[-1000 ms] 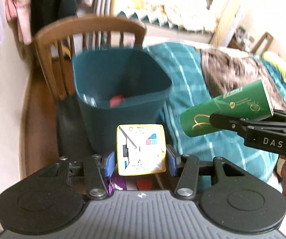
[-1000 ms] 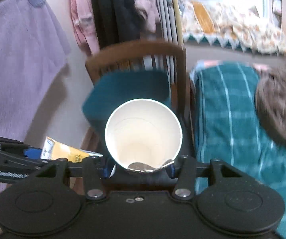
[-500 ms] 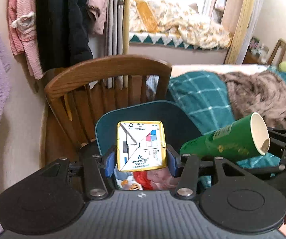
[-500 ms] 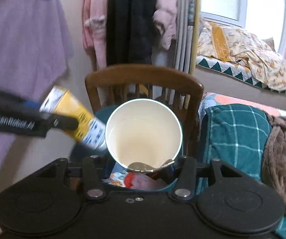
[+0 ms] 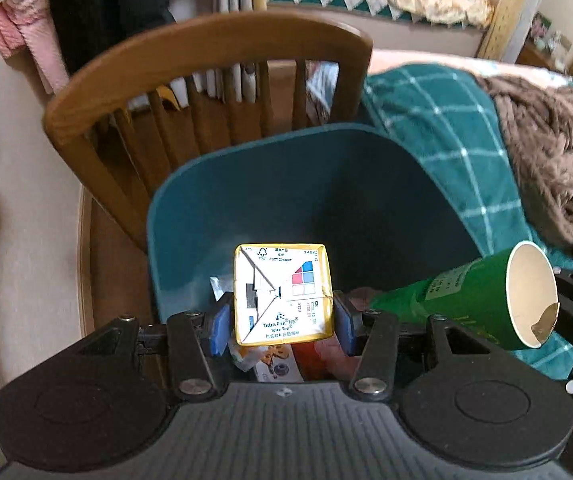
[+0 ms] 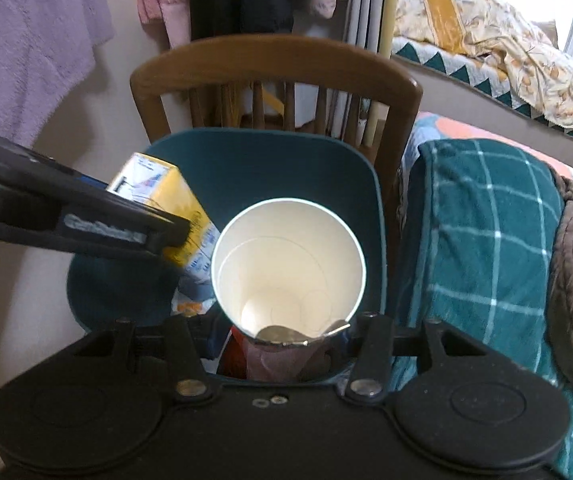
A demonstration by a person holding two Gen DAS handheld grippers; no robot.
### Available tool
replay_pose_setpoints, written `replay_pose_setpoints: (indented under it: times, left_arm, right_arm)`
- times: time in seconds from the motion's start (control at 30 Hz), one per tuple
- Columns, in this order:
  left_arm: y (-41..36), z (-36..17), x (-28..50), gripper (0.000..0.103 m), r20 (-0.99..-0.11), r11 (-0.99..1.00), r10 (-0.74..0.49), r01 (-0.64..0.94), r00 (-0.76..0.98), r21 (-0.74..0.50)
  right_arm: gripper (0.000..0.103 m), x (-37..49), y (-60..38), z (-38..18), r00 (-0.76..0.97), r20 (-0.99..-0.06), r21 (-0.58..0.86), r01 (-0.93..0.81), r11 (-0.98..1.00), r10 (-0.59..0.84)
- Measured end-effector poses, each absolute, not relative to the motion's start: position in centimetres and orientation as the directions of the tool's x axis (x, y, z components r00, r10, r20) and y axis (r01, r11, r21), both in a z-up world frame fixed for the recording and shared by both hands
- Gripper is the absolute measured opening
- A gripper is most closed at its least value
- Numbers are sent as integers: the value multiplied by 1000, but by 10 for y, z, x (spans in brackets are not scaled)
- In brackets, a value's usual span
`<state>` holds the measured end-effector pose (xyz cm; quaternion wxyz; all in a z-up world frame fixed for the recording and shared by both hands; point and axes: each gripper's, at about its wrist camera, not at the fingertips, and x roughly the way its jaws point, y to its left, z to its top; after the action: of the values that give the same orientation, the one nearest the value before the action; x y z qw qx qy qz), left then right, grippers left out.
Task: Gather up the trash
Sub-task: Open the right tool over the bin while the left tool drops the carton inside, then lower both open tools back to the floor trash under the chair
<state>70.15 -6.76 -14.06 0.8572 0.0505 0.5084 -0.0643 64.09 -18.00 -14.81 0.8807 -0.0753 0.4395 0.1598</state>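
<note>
A yellow drink carton (image 5: 283,294) is clamped in the left gripper (image 5: 282,312) and an empty green paper cup (image 5: 482,300) in the right gripper (image 6: 286,336), both held over the teal trash bin (image 5: 326,184), where wrappers (image 5: 262,360) are seen.

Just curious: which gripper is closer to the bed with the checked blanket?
Right. The right gripper, holding the paper cup, is beside the checked blanket; the left gripper, holding the carton, is farther off.

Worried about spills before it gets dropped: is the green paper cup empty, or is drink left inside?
Empty, as far as visible: the green paper cup shows a dry, pale inside down to its base.
</note>
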Motion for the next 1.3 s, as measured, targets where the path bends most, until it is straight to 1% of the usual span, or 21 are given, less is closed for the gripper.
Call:
replay_pose_setpoints:
  times: [0.3, 0.4, 0.5, 0.53, 0.57, 0.63, 0.7, 0.77, 0.93, 1.03, 1.1, 1.27, 1.3]
  left_arm:
    - [-79, -180, 710, 50, -931, 984, -5, 170, 365, 61]
    - [-79, -188, 712, 51, -942, 986, -18, 162, 335, 39]
    - [-77, -192, 712, 51, -947, 990, -30, 137, 319, 15]
    - [-78, -193, 711, 51, -948, 991, -38, 137, 317, 6]
    - [-77, -191, 711, 51, -948, 991, -46, 133, 316, -4]
    - [-76, -186, 711, 55, -944, 992, -68, 127, 323, -28]
    - [-75, -180, 707, 61, -937, 991, -93, 126, 337, -53]
    - [-75, -173, 702, 62, -930, 989, -110, 129, 351, -68]
    - [-78, -147, 683, 62, -909, 984, -147, 147, 390, -96]
    - [-82, -125, 666, 62, -884, 978, -174, 182, 434, -104]
    - [-87, -113, 657, 66, -870, 973, -188, 205, 456, -103]
    - [-91, -84, 622, 68, -826, 965, -210, 247, 522, -89]
    - [-90, -80, 615, 71, -819, 964, -217, 249, 531, -93]
  right_arm:
    - [49, 643, -167, -169, 518, -835, -48, -401, 915, 183]
    - [49, 645, -172, -170, 505, -839, -6, -378, 926, 201]
    - [50, 645, -173, -171, 502, -841, -3, -379, 925, 203]
    - [55, 645, -173, -170, 504, -840, -5, -382, 924, 203]
    - [56, 644, -173, -170, 504, -839, -7, -386, 923, 205]
    - [57, 640, -173, -168, 514, -833, -20, -395, 919, 203]
    - [59, 637, -174, -164, 521, -828, -18, -398, 917, 209]
    - [62, 633, -177, -159, 528, -819, -10, -402, 916, 223]
    - [63, 618, -188, -140, 559, -789, 17, -393, 919, 254]
    - [69, 604, -196, -122, 582, -759, 54, -388, 920, 290]
    - [69, 594, -201, -113, 594, -743, 65, -394, 917, 308]
    - [70, 572, -217, -95, 612, -710, 119, -385, 915, 349]
    - [70, 566, -220, -92, 617, -702, 125, -385, 914, 356]
